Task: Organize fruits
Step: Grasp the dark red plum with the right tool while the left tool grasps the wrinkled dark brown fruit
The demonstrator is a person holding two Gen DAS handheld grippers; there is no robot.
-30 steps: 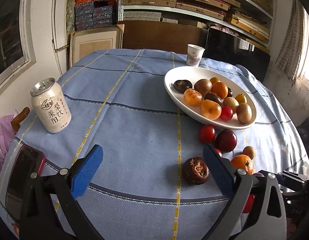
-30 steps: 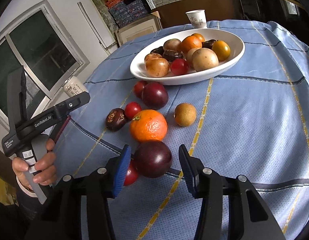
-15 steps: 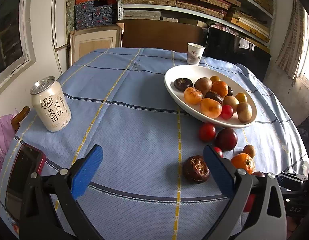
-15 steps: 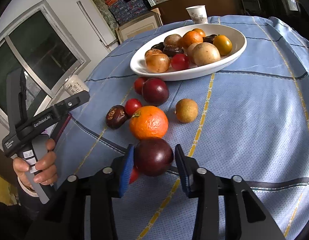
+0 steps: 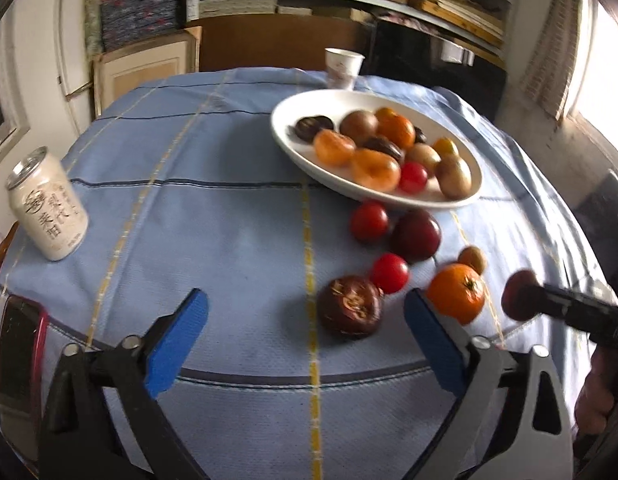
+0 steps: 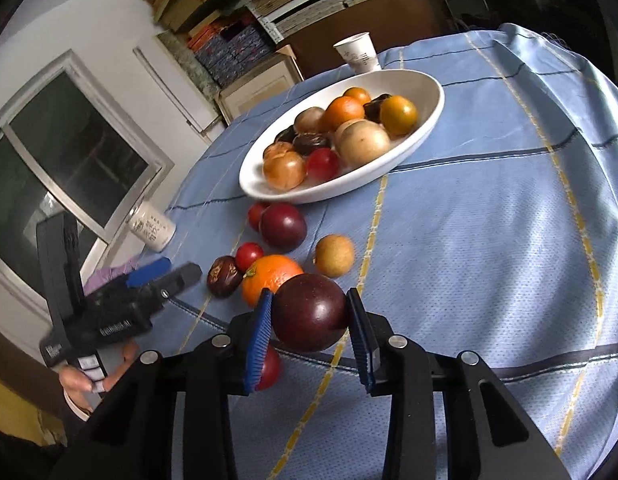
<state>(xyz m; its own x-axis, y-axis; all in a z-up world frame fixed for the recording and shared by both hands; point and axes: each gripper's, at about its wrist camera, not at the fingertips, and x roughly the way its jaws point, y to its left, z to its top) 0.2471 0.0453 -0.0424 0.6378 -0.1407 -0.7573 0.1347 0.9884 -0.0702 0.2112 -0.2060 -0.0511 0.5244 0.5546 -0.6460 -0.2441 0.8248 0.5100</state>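
Note:
My right gripper (image 6: pixel 309 322) is shut on a dark purple plum (image 6: pixel 311 312) and holds it above the cloth; the plum also shows at the right of the left wrist view (image 5: pixel 519 295). My left gripper (image 5: pixel 305 330) is open and empty, with a wrinkled dark fruit (image 5: pixel 352 306) between its blue pads, nearer the right one. The white oval bowl (image 6: pixel 425 108) holds several fruits. Loose on the cloth lie an orange (image 6: pixel 271 282), a second plum (image 6: pixel 283 226), a small brown fruit (image 6: pixel 335 256), red tomatoes (image 6: pixel 249 254) and another red fruit (image 6: pixel 267 368) under my right gripper.
A drink can (image 5: pixel 47 204) stands at the left on the blue tablecloth (image 5: pixel 213 208). A paper cup (image 5: pixel 343 67) stands behind the bowl. A red-cased phone (image 5: pixel 17 356) lies at the near left edge. Shelves and boards fill the background.
My right gripper closed on the plum and lifted it off the cloth. My left gripper moved forward and to the right, toward the wrinkled dark fruit.

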